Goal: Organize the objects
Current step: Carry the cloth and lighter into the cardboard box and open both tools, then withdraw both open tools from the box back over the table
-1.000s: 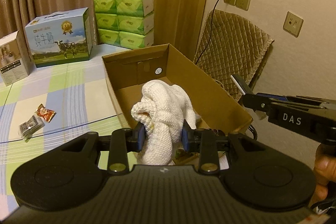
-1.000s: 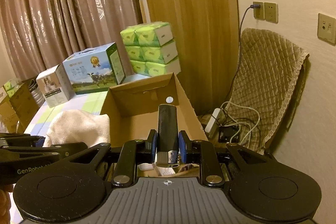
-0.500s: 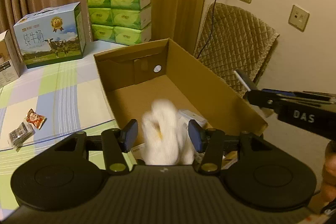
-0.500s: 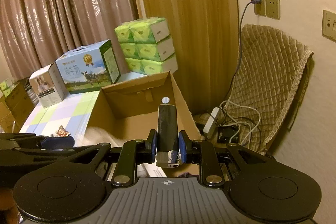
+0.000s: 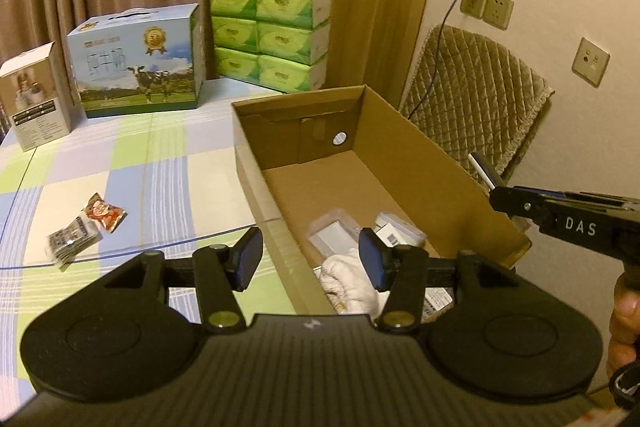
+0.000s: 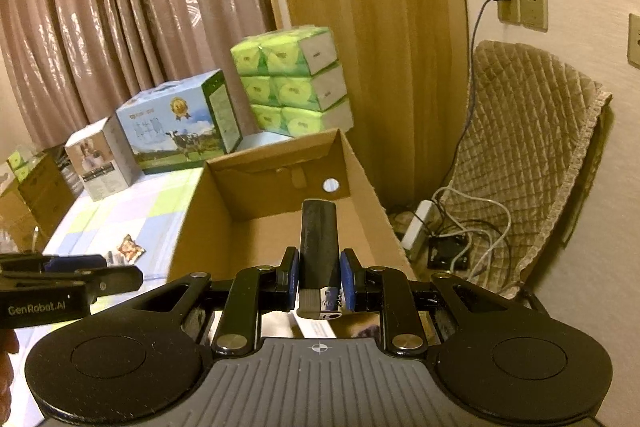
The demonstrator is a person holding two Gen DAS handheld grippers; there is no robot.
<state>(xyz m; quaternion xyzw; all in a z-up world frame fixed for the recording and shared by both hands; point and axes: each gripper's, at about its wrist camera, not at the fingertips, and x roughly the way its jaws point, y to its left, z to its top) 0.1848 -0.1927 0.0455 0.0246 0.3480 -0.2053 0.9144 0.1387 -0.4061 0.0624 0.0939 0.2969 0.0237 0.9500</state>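
Observation:
My left gripper [image 5: 310, 257] is open and empty above the near left wall of the open cardboard box [image 5: 420, 155]. A white knitted cloth [image 5: 352, 285] lies inside the box at its near end, beside a clear flat packet [image 5: 334, 233] and a small white box [image 5: 400, 231]. My right gripper [image 6: 319, 279] is shut on a black lighter [image 6: 319, 247] held upright over the box [image 6: 360, 179]. The right gripper also shows at the right of the left wrist view [image 5: 500, 193].
Two snack packets [image 5: 86, 227] lie on the checked tablecloth [image 5: 160, 171] left of the box. A milk carton box [image 5: 140, 63], a small white box [image 5: 34, 99] and stacked green tissue packs [image 5: 272, 31] stand at the back. A quilted chair [image 6: 528, 147] and cables [image 6: 460, 227] are right.
My left gripper opened and let the white cloth drop into the box, then drew back to the left. My right gripper kept hold of the lighter.

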